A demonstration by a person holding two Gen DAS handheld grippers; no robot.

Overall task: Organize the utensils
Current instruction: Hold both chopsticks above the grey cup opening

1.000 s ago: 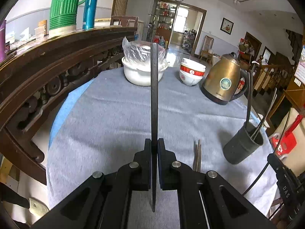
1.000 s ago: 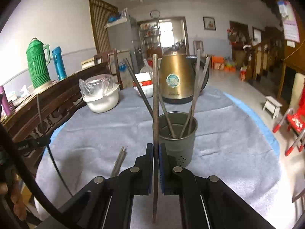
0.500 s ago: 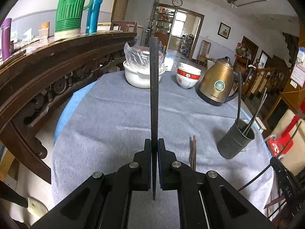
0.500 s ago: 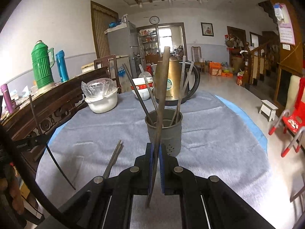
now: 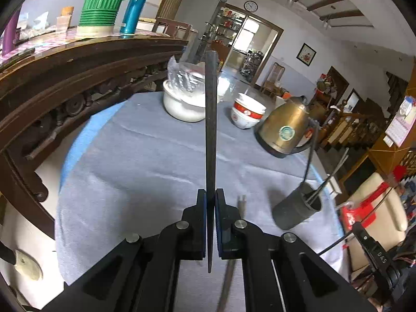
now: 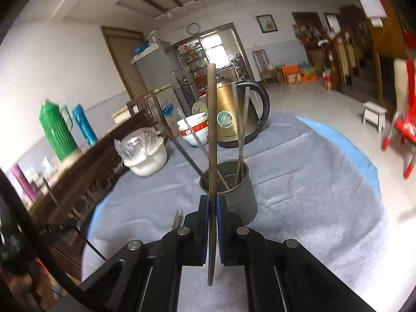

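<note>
My left gripper (image 5: 210, 200) is shut on a dark chopstick (image 5: 210, 119) that stands upright between its jaws, above the grey tablecloth. My right gripper (image 6: 213, 205) is shut on a brownish chopstick (image 6: 212, 130), held upright just in front of the grey utensil holder (image 6: 234, 195). The holder has several chopsticks leaning in it. It also shows in the left wrist view (image 5: 296, 210), off to the right. A pair of chopsticks (image 5: 240, 205) lies on the cloth beside the left gripper, and also shows in the right wrist view (image 6: 177, 218).
A gold kettle (image 5: 286, 130), stacked red-and-white bowls (image 5: 247, 111) and a white pot with plastic wrap (image 5: 184, 98) stand at the far side of the table. A dark carved wooden sideboard (image 5: 65, 83) with thermoses runs along the left.
The right gripper has risen and tilted, bringing its chopstick upright over the holder's near rim. The left gripper has lifted and drawn back with its chopstick.
</note>
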